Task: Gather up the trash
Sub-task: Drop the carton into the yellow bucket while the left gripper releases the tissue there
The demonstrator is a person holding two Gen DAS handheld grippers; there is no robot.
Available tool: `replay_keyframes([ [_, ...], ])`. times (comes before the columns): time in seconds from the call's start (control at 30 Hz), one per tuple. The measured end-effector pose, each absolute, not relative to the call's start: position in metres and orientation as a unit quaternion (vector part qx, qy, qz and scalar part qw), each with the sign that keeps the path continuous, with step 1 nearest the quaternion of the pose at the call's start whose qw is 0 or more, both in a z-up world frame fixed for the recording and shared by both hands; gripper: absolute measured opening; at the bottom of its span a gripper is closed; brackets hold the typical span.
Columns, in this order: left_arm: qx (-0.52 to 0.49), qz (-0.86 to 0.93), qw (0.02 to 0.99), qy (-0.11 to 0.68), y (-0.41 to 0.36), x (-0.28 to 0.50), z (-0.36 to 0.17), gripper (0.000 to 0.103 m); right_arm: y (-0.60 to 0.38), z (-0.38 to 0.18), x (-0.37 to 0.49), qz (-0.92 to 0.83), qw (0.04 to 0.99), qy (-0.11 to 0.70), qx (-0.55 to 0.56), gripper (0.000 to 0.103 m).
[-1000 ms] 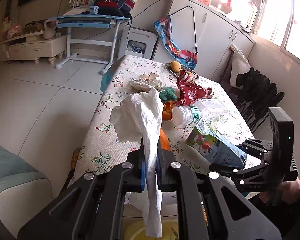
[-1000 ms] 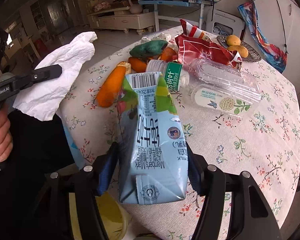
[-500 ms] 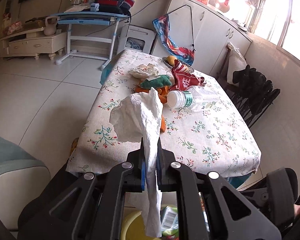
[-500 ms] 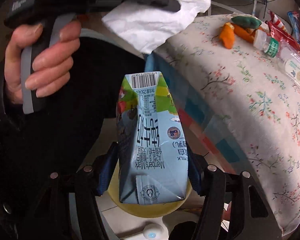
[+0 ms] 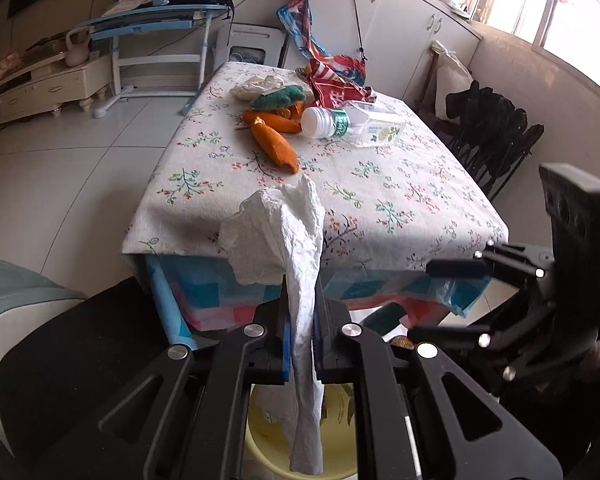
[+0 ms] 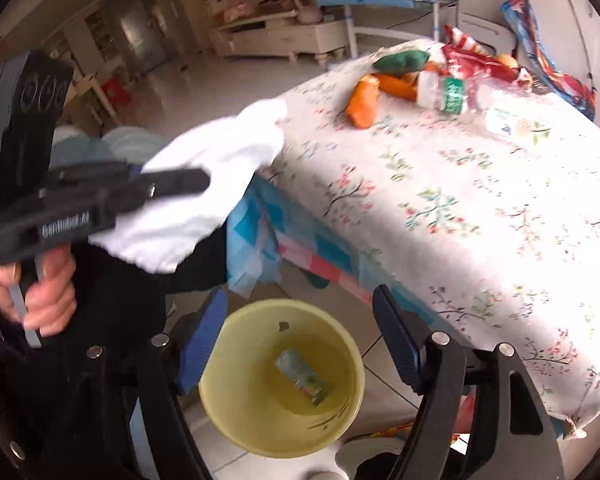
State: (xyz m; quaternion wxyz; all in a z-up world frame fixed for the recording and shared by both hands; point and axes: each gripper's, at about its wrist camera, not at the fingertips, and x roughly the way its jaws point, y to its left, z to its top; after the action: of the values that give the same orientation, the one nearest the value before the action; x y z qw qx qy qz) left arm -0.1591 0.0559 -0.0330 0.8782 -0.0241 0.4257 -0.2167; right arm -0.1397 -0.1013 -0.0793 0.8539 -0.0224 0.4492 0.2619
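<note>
Glossy pale floor tiles [image 5: 52,168] surround a floral-clothed table [image 5: 400,200]. White cabinets [image 5: 400,28] stand beneath bright sunlit windows [image 5: 572,12]. A blue-framed desk [image 5: 160,24] lines the far wall.

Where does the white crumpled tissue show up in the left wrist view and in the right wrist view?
Left wrist: white tissue at lower centre, pinched between the left gripper fingers, hanging over the yellow bin.
Right wrist: white tissue at left of centre, beside the table edge.
Shared landmark: the orange carrot toy on the floral tablecloth.

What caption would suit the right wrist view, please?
Open right tool above yellow bin holding milk carton.
</note>
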Motion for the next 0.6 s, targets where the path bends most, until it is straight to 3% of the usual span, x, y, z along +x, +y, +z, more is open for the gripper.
replay_keyframes([
  [0.37,0.119,-0.297,0.789,0.524,-0.006,-0.214,-0.077,0.008,-0.157,-0.048,-0.127,0.179,0.900,0.389,0.082,0.076],
  [0.4,0.136,-0.303,0.779,0.532,-0.012,-0.219,-0.082,0.014,-0.160,-0.046,-0.127,0.175,0.901,0.388,0.087,0.076],
  [0.47,0.169,-0.305,0.766,0.540,-0.021,-0.225,-0.089,0.036,-0.166,-0.044,-0.130,0.170,0.902,0.387,0.089,0.076],
  [0.5,0.183,-0.302,0.764,0.541,-0.025,-0.227,-0.091,0.054,-0.167,-0.040,-0.136,0.167,0.903,0.385,0.089,0.076],
  [0.6,0.190,-0.303,0.764,0.537,-0.027,-0.230,-0.090,0.062,-0.169,-0.040,-0.139,0.161,0.905,0.383,0.090,0.077],
])
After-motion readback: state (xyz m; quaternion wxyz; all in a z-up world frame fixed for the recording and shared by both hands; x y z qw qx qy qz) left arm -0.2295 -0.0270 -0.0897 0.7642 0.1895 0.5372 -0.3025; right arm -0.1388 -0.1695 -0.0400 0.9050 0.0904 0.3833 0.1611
